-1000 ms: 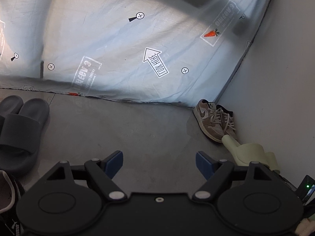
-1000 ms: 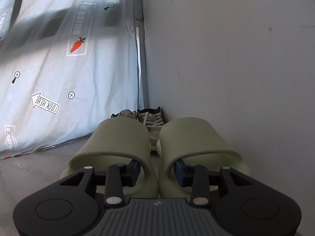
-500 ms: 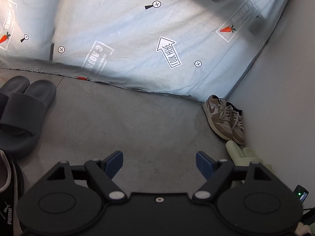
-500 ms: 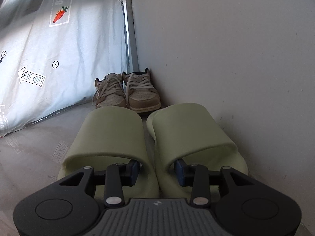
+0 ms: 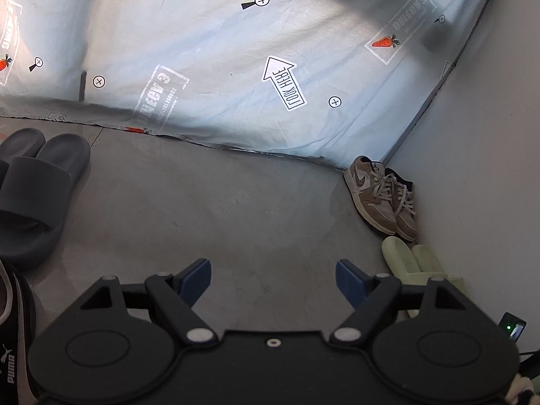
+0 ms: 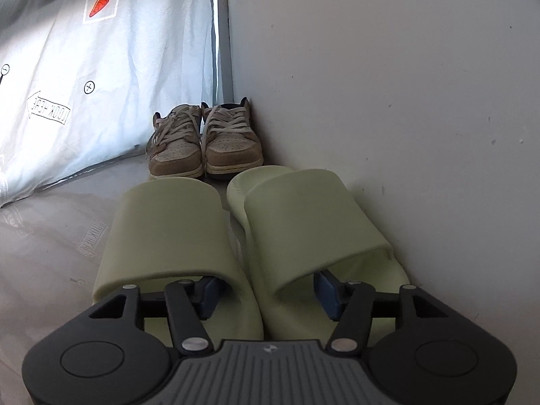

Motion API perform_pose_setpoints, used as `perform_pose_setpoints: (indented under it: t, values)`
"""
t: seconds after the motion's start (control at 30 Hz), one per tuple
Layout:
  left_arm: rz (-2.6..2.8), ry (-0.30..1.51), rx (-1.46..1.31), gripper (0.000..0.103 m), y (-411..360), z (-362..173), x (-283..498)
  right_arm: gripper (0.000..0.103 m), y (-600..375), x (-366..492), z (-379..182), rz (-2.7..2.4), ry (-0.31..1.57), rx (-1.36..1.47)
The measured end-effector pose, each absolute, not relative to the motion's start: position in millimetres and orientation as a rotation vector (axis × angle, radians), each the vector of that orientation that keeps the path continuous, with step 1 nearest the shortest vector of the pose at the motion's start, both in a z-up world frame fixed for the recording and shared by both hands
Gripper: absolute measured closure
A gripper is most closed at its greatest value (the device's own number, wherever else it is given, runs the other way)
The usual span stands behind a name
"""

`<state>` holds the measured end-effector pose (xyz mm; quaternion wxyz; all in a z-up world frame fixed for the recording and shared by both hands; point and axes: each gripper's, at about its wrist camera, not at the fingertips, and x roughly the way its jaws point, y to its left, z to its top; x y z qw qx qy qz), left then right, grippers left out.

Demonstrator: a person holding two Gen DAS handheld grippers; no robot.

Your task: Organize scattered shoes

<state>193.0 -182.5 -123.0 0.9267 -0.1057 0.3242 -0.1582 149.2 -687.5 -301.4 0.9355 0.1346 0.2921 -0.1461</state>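
Left wrist view: the left gripper point(image 5: 273, 278) is hovering wide and empty over bare grey floor point(image 5: 216, 209). Two dark grey foam slides point(image 5: 32, 182) are lying at its left, two tan suede sneakers point(image 5: 381, 199) in the far right floor corner.

Right wrist view: the right gripper point(image 6: 266, 295) is opening, one finger inside each of two pale green foam slides point(image 6: 249, 233), which are lying lengthwise along the white wall point(image 6: 405, 101), toes just behind the sneakers.

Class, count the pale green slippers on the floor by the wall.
2: left slipper and right slipper side by side along the wall, behind the sneakers.
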Motion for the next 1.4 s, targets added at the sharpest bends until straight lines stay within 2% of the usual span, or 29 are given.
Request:
perform_pose_setpoints:
  t: [0.17,0.27,0.33,0.4,0.53,0.7,0.97,1.13,1.23,1.4]
  values:
    - [-0.308,0.644,-0.229,0.021,-176,-119,190,0.041,-691,148,-297,-0.277,0.637,0.257]
    - [-0.304,0.636,-0.234,0.021,-173,-118,188,0.034,-696,148,-290,-0.237,0.675,0.219]
    - [-0.306,0.634,-0.237,0.021,-173,-118,188,0.026,-701,146,-287,-0.226,0.69,0.23]
    - [-0.308,0.634,-0.242,0.021,-172,-119,187,0.024,-708,145,-285,-0.217,0.71,0.269]
    - [-0.317,0.632,-0.245,0.021,-173,-119,187,0.022,-717,146,-281,-0.172,0.786,0.323]
    - [-0.324,0.628,-0.251,0.022,-171,-119,187,0.02,-707,155,-275,-0.165,0.917,0.228]
    - [-0.299,0.597,-0.28,0.021,-162,-115,186,0.019,-708,151,-259,-0.273,0.955,0.224]
    - [-0.274,0.559,-0.309,0.021,-152,-112,179,0.017,-712,132,-239,-0.366,0.865,0.308]
    - [-0.254,0.545,-0.342,0.021,-144,-113,174,0.009,-697,117,-226,-0.423,0.742,0.333]
    - [-0.255,0.52,-0.36,0.021,-127,-117,152,0.007,-657,106,-217,-0.402,0.6,0.397]
